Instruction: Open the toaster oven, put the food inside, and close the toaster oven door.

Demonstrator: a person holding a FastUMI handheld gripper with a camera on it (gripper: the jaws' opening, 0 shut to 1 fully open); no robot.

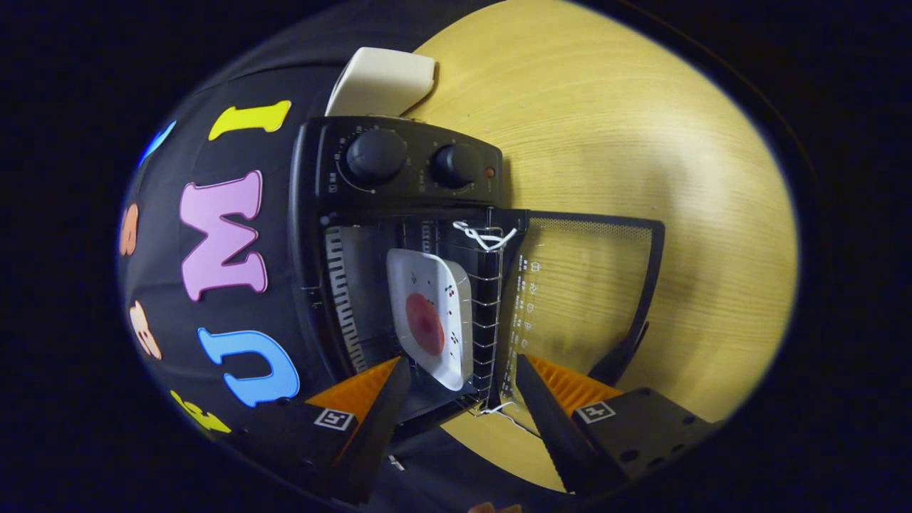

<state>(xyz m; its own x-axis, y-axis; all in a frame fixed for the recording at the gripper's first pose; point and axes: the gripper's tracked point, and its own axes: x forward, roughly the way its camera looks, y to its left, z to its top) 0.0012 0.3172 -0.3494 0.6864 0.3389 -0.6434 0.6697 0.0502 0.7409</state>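
Gripper (463,388): its two fingers stand well apart with nothing between the orange-backed pads, so it is released; the camera is rolled on its side, and the whole scene reads turned a quarter.
Toaster oven (399,214): black, just ahead of the fingers, standing on the wooden table (641,142) against the black cloth wall.
Door (581,292): swung fully open and lying flat over the table, the wood grain showing through its glass; one fingertip sits over its near corner.
Plate (431,313): white and square with rounded corners, inside the oven cavity on the wire rack (488,299), beyond the fingertips.
Food (425,324): a round red slice lying on the plate; what kind of food it is I cannot tell.
Writing: a column of small white pictograms is printed along the door's glass by the hinge, and faint white scale marks ring the two knobs (413,160); all too small to read. No brand name can be made out. Each finger carries a square black-and-white coded marker.
String (484,235): a white cord is knotted at the hinge end of the door frame, with another strand by the opposite hinge corner.
Hard to make out: small dark-red specks on the plate, perhaps a printed pattern; the cavity walls are dim beyond the ribbed strip.
Cut off: a white object (381,82) behind the oven is partly covered by it.
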